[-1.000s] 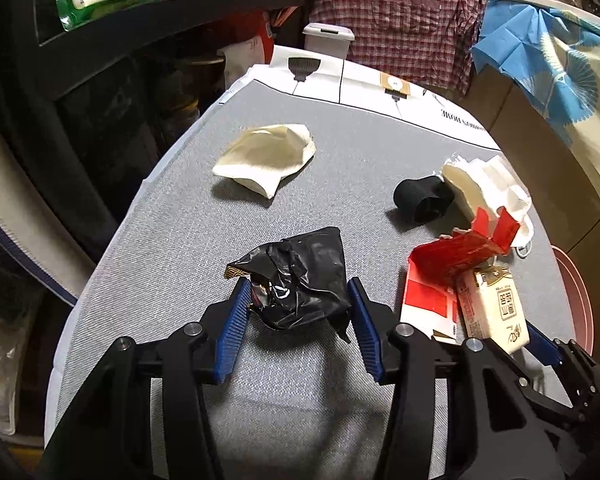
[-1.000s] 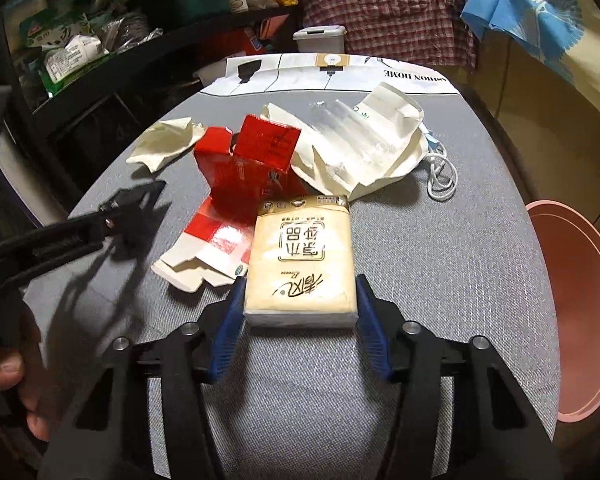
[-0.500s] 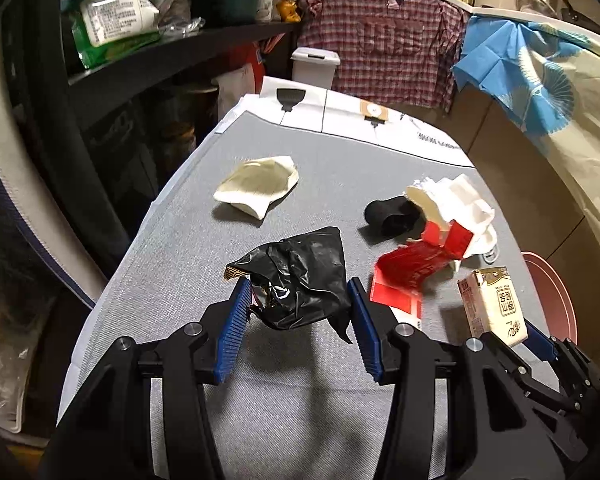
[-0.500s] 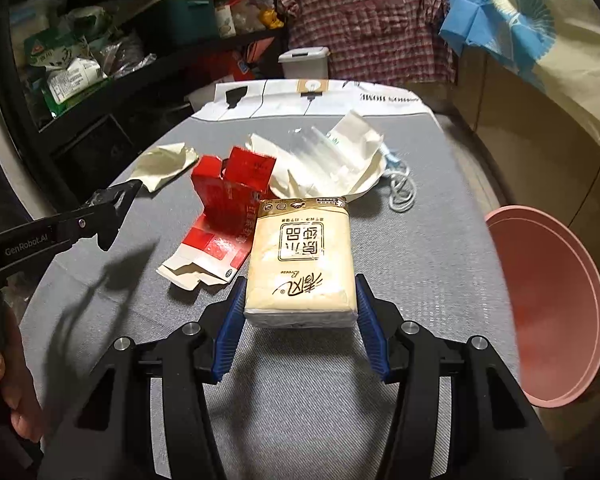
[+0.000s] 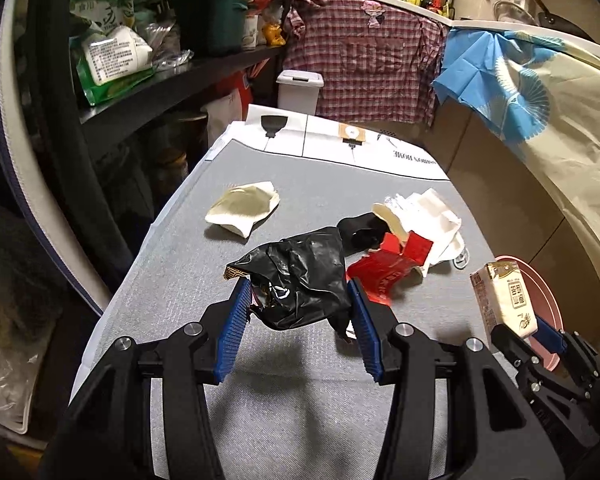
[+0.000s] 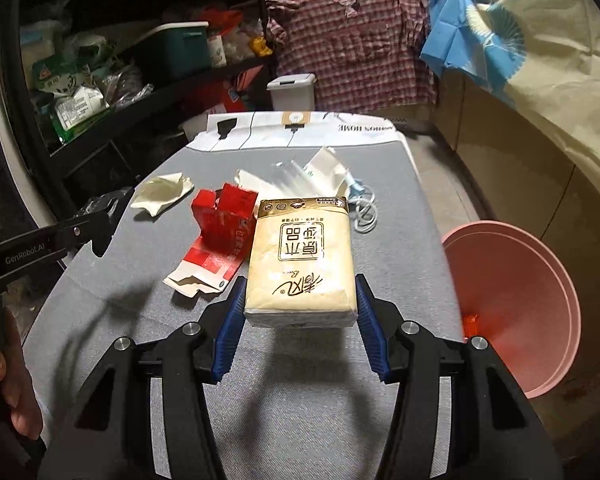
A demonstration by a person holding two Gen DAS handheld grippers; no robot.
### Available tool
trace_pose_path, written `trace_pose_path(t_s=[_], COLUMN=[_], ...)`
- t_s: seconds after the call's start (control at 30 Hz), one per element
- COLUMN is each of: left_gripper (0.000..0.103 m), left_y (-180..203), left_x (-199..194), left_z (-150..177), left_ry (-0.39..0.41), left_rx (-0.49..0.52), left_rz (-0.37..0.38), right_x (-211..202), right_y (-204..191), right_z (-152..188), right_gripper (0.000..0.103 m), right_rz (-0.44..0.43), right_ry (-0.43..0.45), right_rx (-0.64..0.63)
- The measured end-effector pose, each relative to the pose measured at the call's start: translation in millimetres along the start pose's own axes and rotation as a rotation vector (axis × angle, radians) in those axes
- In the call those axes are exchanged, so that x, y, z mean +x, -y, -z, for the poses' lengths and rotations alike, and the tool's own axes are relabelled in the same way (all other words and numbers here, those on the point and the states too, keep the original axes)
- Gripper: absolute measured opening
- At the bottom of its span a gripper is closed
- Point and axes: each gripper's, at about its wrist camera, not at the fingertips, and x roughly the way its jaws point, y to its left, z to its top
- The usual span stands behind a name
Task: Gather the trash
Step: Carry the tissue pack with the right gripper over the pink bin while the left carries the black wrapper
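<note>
My left gripper (image 5: pixel 298 304) is shut on a crumpled black plastic wrapper (image 5: pixel 300 276) and holds it above the grey table (image 5: pixel 180 280). My right gripper (image 6: pixel 298 304) is shut on a beige tissue pack (image 6: pixel 300 256), lifted off the table; the pack also shows in the left wrist view (image 5: pixel 504 300). On the table lie a torn red carton (image 6: pixel 220 228), a cream crumpled paper (image 5: pixel 244 206), a white and clear package (image 6: pixel 300 176), a black item (image 5: pixel 358 228) and a white mask with loops (image 6: pixel 362 208).
A pink bin (image 6: pixel 512 304) stands beside the table's right edge, with something red inside. Dark shelves (image 5: pixel 160 84) with packets run along the left. A small white bin (image 5: pixel 299 88) and hung cloths stand beyond the far end.
Both grippers have risen and pulled back, lifting the black wrapper and the tissue pack off the table. The right gripper has moved toward the pink bin.
</note>
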Motion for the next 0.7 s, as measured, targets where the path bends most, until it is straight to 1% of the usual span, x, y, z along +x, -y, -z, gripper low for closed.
trace_pose_path(t_s=[0.17,0.47,0.6,0.7], left_gripper=[0.049,0.049,0.048,0.048], left_y=[5.7,20.0,24.7,27.9], left_x=[-9.4,-22.7,-25.9,-27.9], left_z=[-0.1,0.7,1.5,1.5], left_ry=[0.022,0.062,0.071,0.079], left_rx=[0.018,0.060,0.075,0.076], left_rz=[0.013,0.049,0.061,0.066], right_x=[-17.1,-59.2,-74.7,-85.0], right_y=[10.3,31.9,47.2,66.7], right_z=[-6.1,-31.1,-40.2,-47.9], right_gripper=[0.053,0.053,0.053,0.053], right_rz=[0.007,0.039,0.061,0.085], right_ry=[0.021,0.087,0.107,0.121], right_rx=[0.011,0.009,0.003,0.012])
